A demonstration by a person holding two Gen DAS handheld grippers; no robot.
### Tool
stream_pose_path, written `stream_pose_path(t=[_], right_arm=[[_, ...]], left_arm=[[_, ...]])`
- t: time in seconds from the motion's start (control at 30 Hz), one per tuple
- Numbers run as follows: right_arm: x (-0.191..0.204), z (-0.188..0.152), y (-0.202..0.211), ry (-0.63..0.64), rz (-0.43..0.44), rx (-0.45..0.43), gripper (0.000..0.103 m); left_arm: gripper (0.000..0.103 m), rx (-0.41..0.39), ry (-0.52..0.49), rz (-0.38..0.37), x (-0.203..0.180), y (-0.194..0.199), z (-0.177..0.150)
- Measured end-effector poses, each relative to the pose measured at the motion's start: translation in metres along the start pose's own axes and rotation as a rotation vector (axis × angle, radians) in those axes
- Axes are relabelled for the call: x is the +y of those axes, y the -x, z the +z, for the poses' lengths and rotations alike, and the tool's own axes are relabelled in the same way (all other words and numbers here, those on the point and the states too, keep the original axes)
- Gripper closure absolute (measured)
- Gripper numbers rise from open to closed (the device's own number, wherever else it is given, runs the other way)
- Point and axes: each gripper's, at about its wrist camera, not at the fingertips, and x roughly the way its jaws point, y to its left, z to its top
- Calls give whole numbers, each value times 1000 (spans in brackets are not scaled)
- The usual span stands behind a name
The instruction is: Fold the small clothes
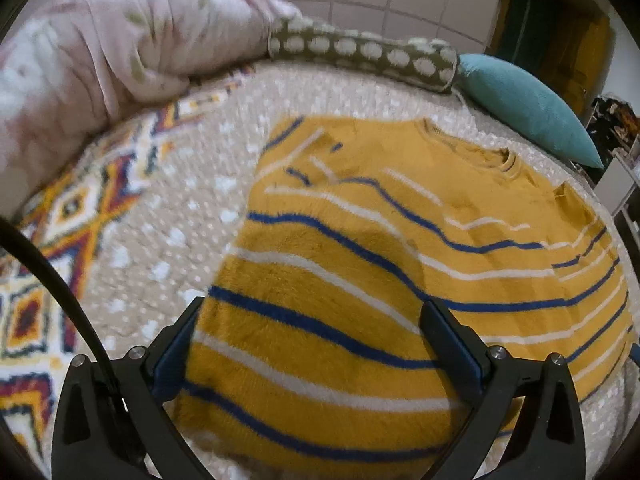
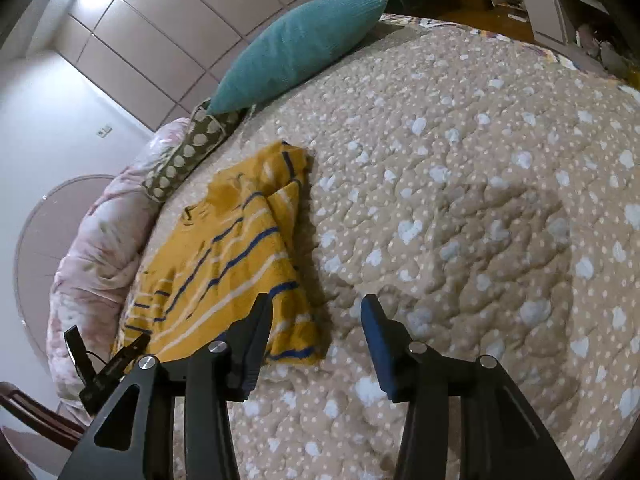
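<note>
One garment matters here: a mustard-yellow sweater (image 1: 360, 264) with blue and white stripes, lying on the bed's quilt (image 2: 480, 184) with both sleeves already turned in over the body, so it forms a rough rectangle. Its knit looks thick and fuzzy, soft and limp, so I judge it light, floppy and not at all fragile; it should drape and sag wherever it is not supported, and the fuzzy pile should cling to itself and to the quilt rather than slide. The best hold is probably at the hem corners or along a folded side edge, pinching through both layers so the tucked sleeve comes along.

The left gripper (image 1: 316, 316) hangs over the sweater's hem end with its jaws wide apart and nothing pinched. The right gripper (image 2: 316, 312) sits just off the sweater's side edge, above bare quilt, jaws apart and empty.

The quilt is tan, puckered and dotted with pale spots. A teal pillow (image 2: 296, 48), a spotted olive bolster (image 1: 360, 50) and a pink floral duvet (image 1: 100, 52) line the headboard side, with a bright geometric blanket (image 1: 60, 240) beneath.
</note>
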Motion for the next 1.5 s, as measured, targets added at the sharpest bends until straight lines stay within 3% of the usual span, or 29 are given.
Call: stream_pose_path(t=[0.27,0.43,0.6,1.17,1.5], right_arm=[[5,-41,0,-20,109,40,50],[15,-53,-17,-8,122,43,47],[26,-41,-37,-38,169,53,46],[45,-14,-69,-42,128,19,41],[45,-16,-72,-26,122,0,39]], left_arm=[[1,-105,-53,-107,-30,50,-8],[1,-145,-90,-96,-39,66,-15],[1,-146,-123,-69,-44,66,-22],[1,-85,-159,-37,-48,48,-27],[1,-64,-148,-35,-45,43,-27]])
